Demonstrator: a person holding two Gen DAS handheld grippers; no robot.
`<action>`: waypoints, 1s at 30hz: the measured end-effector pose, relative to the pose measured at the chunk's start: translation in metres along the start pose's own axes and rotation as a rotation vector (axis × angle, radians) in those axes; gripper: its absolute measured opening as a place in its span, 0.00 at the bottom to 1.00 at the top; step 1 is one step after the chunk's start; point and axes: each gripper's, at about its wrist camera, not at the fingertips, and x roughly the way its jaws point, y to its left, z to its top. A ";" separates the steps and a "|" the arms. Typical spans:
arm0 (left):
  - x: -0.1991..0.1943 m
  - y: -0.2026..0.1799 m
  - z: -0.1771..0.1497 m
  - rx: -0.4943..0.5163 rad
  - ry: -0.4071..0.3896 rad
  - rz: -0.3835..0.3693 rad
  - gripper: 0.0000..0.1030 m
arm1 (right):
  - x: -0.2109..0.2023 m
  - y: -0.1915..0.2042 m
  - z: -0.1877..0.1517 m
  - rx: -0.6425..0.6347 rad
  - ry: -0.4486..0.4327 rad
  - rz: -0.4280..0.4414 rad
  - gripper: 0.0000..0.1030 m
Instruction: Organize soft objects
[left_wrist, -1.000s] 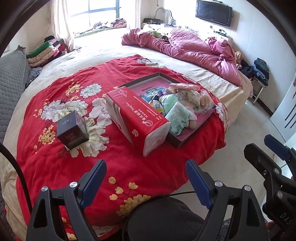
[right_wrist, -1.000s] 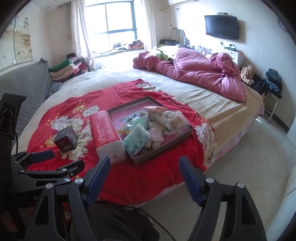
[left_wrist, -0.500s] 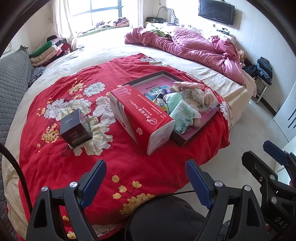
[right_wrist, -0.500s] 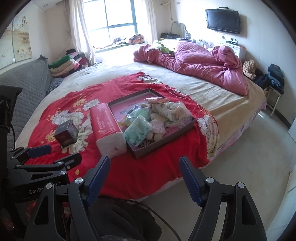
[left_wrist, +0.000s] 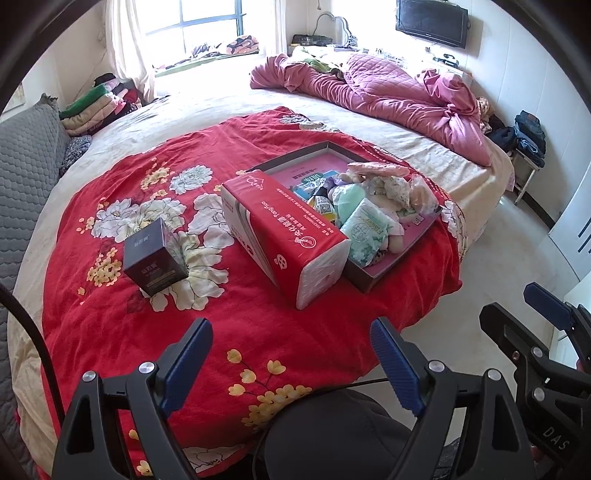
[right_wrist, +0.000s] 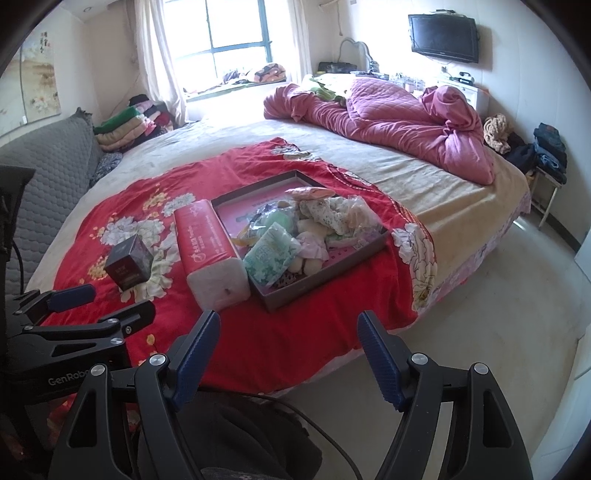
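A shallow dark tray (left_wrist: 364, 282) (right_wrist: 321, 284) with a pink floor sits on the red flowered blanket (left_wrist: 122, 321) and holds a heap of soft things: a green tissue pack (left_wrist: 365, 230) (right_wrist: 271, 254), a mint pouch (left_wrist: 349, 195), patterned cloth (right_wrist: 328, 212), small plush pieces. A long red tissue pack (left_wrist: 280, 229) (right_wrist: 210, 240) lies against the tray's left side. A small dark box (left_wrist: 153, 256) (right_wrist: 129, 262) stands further left. My left gripper (left_wrist: 291, 354) is open and empty over the blanket's near edge. My right gripper (right_wrist: 288, 343) is open and empty, short of the tray.
The bed (right_wrist: 424, 192) is large, with a crumpled pink quilt (right_wrist: 399, 122) at the far right. A grey padded headboard (left_wrist: 26, 155) and folded clothes (right_wrist: 125, 125) are at the left. Bare floor (right_wrist: 498, 314) lies to the right. A dark cap (left_wrist: 340, 435) sits below the grippers.
Both grippers have moved slightly closer to the bed and the tray; the objects look a little larger and lower. Both stay open and empty. Nothing on the bed has moved.
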 end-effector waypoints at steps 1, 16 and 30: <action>0.000 0.000 0.000 -0.001 0.001 0.001 0.84 | 0.000 -0.001 0.000 0.002 0.001 -0.002 0.75; 0.000 -0.002 0.001 0.011 0.000 0.007 0.84 | 0.000 -0.002 -0.001 0.003 -0.002 -0.008 0.75; 0.001 -0.004 0.003 0.025 0.002 0.016 0.84 | -0.001 -0.004 0.001 0.006 -0.007 -0.014 0.75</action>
